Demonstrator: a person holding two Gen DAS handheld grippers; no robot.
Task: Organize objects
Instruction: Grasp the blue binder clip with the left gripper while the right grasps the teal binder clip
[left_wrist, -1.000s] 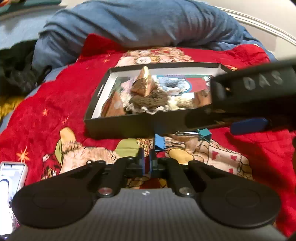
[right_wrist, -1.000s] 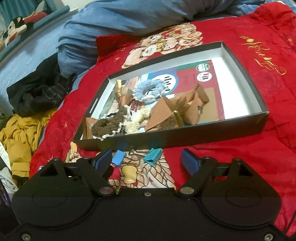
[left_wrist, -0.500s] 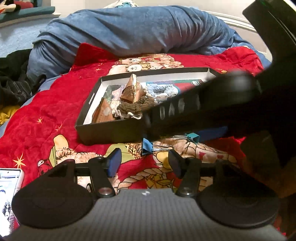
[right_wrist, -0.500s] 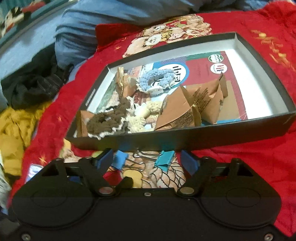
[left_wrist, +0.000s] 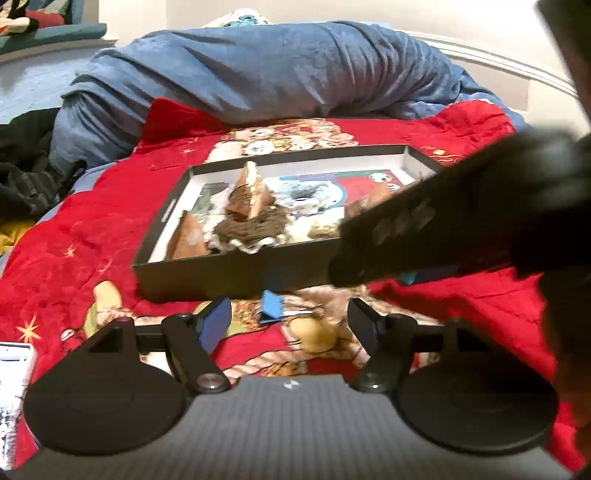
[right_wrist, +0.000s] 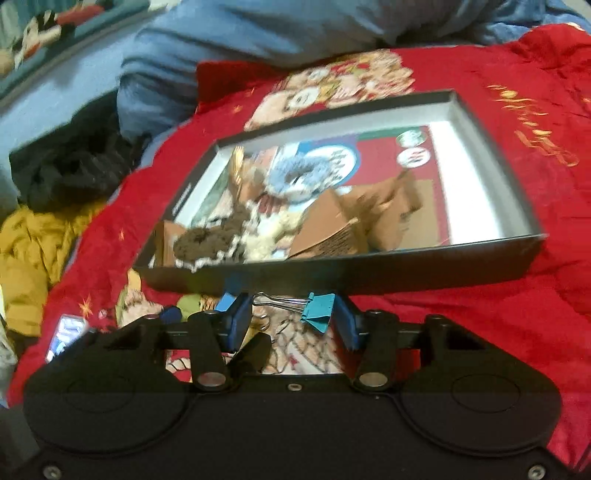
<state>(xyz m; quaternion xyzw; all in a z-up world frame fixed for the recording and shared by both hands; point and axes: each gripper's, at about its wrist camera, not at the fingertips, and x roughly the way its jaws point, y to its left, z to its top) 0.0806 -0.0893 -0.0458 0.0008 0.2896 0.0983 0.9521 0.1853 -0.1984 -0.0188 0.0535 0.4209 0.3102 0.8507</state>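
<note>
Teal binder clip (right_wrist: 318, 311) with wire handles, just before black box (right_wrist: 369, 275). Right tongs (right_wrist: 291, 319) narrowing around it, not yet pressing. Left tongs (left_wrist: 290, 325) newly widened, releasing blue binder clip (left_wrist: 271, 306).

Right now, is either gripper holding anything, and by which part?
Nothing yet. The right gripper has just been closing around the teal clip, pads not pinching it. The left gripper has just been opening; the blue clip lies free.
</note>
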